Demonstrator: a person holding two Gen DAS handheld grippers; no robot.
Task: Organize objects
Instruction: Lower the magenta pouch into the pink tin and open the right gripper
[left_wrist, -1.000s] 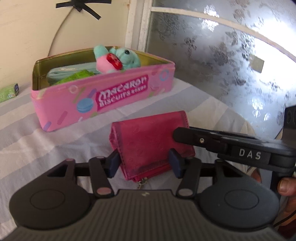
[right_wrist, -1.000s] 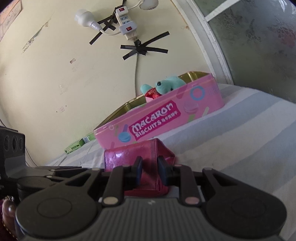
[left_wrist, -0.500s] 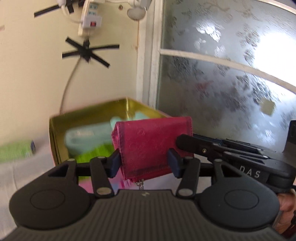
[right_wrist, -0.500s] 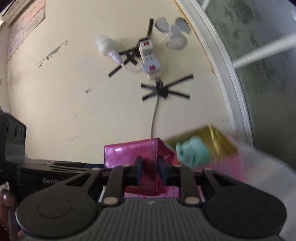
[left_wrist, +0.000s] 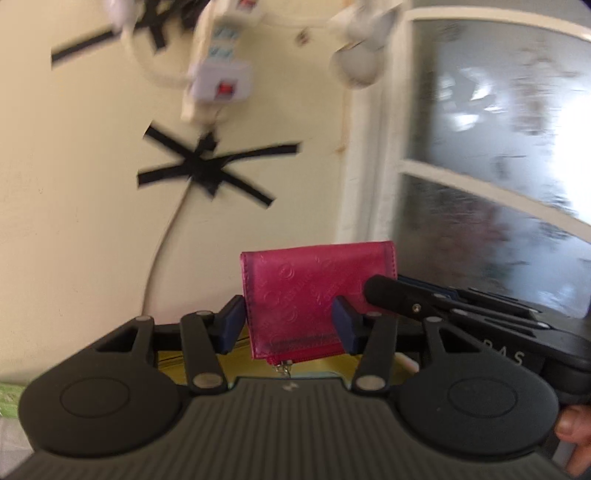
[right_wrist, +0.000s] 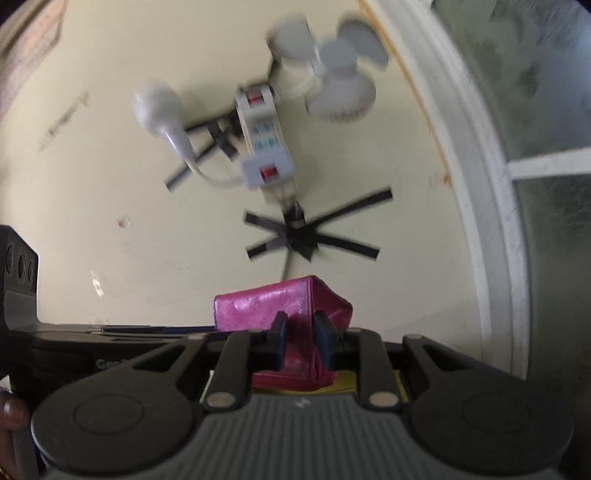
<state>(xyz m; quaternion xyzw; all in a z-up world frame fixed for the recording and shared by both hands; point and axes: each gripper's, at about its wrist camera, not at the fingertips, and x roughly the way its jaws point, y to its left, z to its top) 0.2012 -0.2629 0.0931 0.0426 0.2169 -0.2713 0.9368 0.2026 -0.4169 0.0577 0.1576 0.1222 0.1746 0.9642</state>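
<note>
Between both grippers, pink wallet, gripped.

Motion blur smears the power strip at the frame's top. Hand-held gripper bodies hide the wallet's lower edge and nearly all of the yellow tin.

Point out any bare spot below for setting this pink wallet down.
Only a gold strip inside the tin shows bare, directly under the pink wallet. The table is hidden behind the gripper bodies. Left gripper, jaws closing, and right gripper crowd the wallet.
</note>
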